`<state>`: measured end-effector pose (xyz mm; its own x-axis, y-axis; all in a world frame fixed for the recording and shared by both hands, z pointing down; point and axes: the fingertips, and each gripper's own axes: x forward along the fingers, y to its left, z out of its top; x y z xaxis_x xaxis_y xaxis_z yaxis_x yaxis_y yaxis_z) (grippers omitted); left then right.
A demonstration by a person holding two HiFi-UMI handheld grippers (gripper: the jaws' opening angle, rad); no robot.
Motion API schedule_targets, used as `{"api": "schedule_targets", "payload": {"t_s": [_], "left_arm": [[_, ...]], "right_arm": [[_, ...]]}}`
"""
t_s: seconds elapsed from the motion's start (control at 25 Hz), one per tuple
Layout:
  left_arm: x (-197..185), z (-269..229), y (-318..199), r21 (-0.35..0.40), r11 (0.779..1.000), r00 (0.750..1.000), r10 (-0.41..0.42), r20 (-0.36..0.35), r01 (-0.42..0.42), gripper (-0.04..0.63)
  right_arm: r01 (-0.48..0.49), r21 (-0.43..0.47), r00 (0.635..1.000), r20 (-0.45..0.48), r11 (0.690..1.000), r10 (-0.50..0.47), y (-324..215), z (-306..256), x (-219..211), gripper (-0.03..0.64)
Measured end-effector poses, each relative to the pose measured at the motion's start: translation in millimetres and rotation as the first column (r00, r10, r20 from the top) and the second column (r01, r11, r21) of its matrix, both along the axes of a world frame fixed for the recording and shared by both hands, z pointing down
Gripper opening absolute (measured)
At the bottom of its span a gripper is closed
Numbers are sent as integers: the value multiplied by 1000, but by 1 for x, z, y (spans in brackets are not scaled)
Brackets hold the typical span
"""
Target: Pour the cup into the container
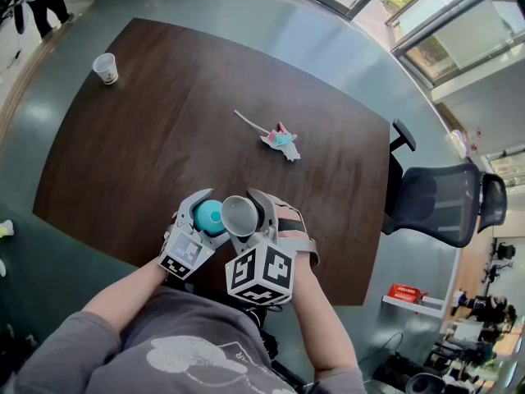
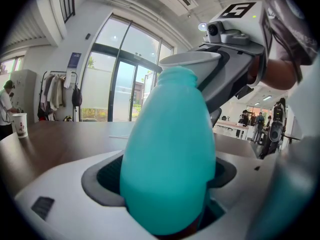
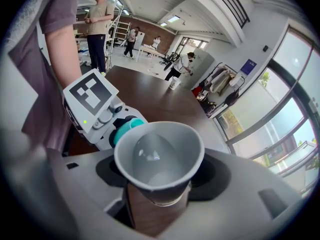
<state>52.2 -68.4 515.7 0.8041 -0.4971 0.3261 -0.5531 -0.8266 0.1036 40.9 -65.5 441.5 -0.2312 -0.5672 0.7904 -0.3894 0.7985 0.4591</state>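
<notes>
A teal bottle-shaped container (image 1: 209, 218) sits between the jaws of my left gripper (image 1: 203, 206), which is shut on it. Its body (image 2: 167, 154) fills the left gripper view. My right gripper (image 1: 244, 202) is shut on a grey paper cup (image 1: 239, 216), just right of the container, above the table's near edge. The cup's rim (image 2: 190, 59) hangs right at the container's top, tipped toward it. In the right gripper view the cup (image 3: 159, 156) shows its open mouth, and only a grey inside shows. The container's teal top (image 3: 126, 126) and the left gripper's marker cube (image 3: 92, 96) lie just behind it.
A dark brown table (image 1: 164, 130) carries a white paper cup (image 1: 105, 68) at its far left corner and a crumpled wrapper with a straw (image 1: 279, 140) near the middle. A black office chair (image 1: 443, 199) stands at the right edge. People stand further off in the room.
</notes>
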Motion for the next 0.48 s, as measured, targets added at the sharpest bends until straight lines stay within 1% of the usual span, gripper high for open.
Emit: {"api": "schedule_targets", "payload": {"t_s": [0.32, 0.48], "left_arm": [[2, 1, 0, 1, 1000, 1000, 3, -5, -3, 440], [3, 1, 0, 0, 1000, 1000, 10, -9, -10, 440]], "right_arm": [[11, 14, 997, -79, 1000, -9, -1, 2, 3, 290], [16, 16, 995, -98, 1000, -14, -2, 1, 2, 290]]}}
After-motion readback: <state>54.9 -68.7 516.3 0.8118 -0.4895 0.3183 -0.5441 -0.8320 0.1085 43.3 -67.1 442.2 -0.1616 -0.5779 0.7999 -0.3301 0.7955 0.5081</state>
